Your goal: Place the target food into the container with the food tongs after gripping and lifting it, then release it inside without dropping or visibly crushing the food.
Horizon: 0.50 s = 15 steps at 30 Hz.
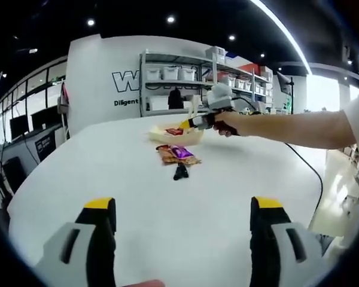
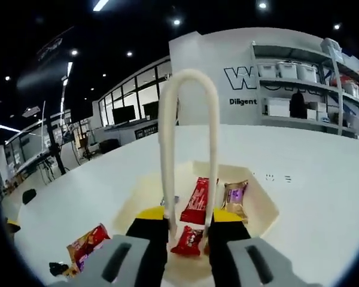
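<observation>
The tongs are clamped by the right gripper above the tray; a red snack is pinched at the tips. Release inside is next. The left gripper is held open, idle.

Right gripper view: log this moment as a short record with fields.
right gripper: shut on the tongs
tongs: cream, looped end pointing away from the camera, tips down over the container
container: cream tray on the white table
in container: long red packet, purple-labelled packet, small red packet at the tong tips
whether tips grip the small red packet: cannot tell
outside container: red-orange packet on the table
left gripper: open, holding nothing, over bare table
</observation>
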Each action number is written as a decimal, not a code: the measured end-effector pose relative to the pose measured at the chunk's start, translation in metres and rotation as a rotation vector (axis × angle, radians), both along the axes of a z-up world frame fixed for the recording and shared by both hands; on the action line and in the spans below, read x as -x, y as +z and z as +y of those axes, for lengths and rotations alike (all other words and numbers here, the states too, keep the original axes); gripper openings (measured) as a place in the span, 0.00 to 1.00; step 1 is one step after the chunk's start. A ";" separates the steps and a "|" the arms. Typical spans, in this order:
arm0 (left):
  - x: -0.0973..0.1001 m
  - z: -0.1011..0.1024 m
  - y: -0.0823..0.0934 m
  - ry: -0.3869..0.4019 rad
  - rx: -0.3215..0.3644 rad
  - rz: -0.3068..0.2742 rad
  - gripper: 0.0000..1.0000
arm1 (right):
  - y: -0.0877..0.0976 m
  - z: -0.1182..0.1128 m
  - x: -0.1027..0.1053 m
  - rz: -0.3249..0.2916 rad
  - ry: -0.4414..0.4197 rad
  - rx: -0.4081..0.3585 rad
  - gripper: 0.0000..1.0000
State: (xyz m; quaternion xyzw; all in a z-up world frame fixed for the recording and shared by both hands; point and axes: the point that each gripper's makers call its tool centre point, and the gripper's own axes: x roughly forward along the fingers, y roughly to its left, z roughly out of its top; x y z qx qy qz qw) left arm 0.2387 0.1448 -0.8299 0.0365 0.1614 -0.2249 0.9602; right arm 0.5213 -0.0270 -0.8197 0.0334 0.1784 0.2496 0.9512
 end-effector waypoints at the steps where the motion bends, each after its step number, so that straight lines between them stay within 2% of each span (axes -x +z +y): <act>1: 0.000 0.000 0.000 0.001 0.000 -0.003 0.91 | 0.002 -0.001 0.001 -0.003 -0.003 -0.007 0.19; 7: 0.001 -0.002 0.002 -0.001 0.015 -0.012 0.91 | 0.010 -0.003 0.012 -0.022 0.006 0.013 0.19; 11: 0.005 -0.005 0.001 -0.009 0.025 -0.015 0.91 | 0.020 0.000 0.026 -0.029 0.023 0.002 0.19; 13: 0.006 -0.006 0.001 -0.012 0.027 -0.018 0.91 | 0.026 0.003 0.032 -0.028 0.033 -0.030 0.19; 15: 0.007 -0.008 0.003 -0.016 0.037 -0.021 0.91 | 0.035 0.012 0.042 -0.004 0.050 -0.111 0.19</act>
